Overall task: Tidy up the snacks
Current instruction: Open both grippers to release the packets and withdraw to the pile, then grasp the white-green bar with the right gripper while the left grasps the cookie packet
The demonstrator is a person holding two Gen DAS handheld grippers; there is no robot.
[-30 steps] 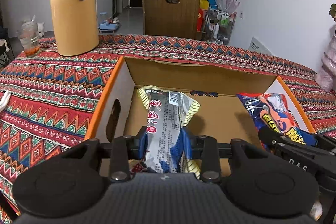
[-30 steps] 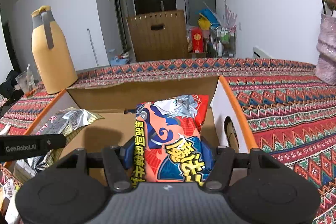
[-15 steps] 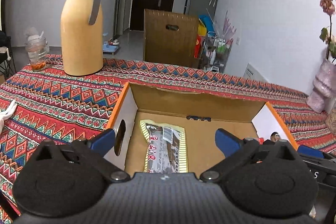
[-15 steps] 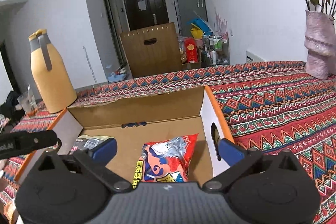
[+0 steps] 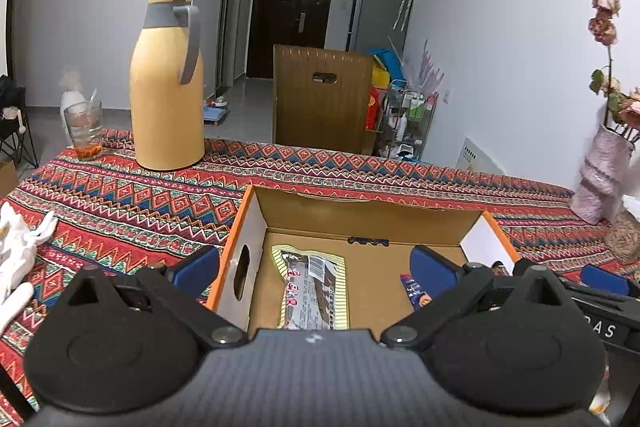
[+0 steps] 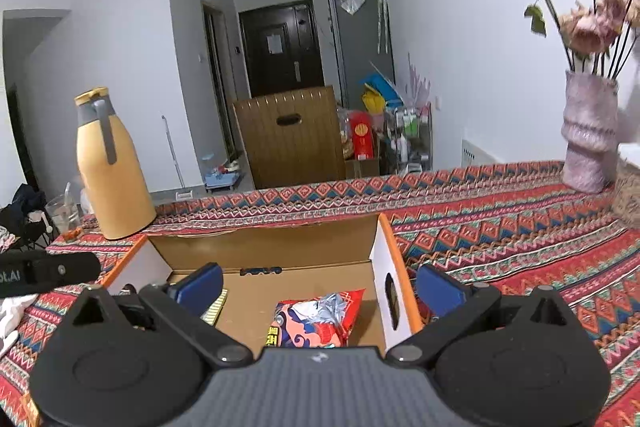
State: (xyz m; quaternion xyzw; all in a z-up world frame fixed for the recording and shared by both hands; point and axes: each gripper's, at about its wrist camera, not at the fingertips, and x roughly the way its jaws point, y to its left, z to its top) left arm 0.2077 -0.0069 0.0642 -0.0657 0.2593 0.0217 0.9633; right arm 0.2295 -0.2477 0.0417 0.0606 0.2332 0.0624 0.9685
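An open cardboard box (image 5: 360,215) with orange edges sits on the patterned tablecloth. A grey and yellow snack packet (image 5: 314,291) lies flat on its floor at the left. On the right side of the floor lies a red and blue snack bag (image 6: 316,321), whose corner (image 5: 414,293) also shows in the left wrist view. My left gripper (image 5: 314,271) hangs open above the near side of the box, nothing between its blue pads. My right gripper (image 6: 318,287) is open too, above the red bag, with its right pad outside the box wall (image 6: 394,291).
A tall yellow thermos jug (image 5: 168,87) and a glass (image 5: 86,133) stand at the back left. A pink vase with dried flowers (image 6: 588,135) stands at the back right. White cloth (image 5: 20,247) lies at the table's left edge. A brown chair back (image 5: 320,99) rises behind the table.
Both grippers let go of their packets, opened wide, and pulled back and up from the box. The grey packet and the red bag now lie on the box floor.
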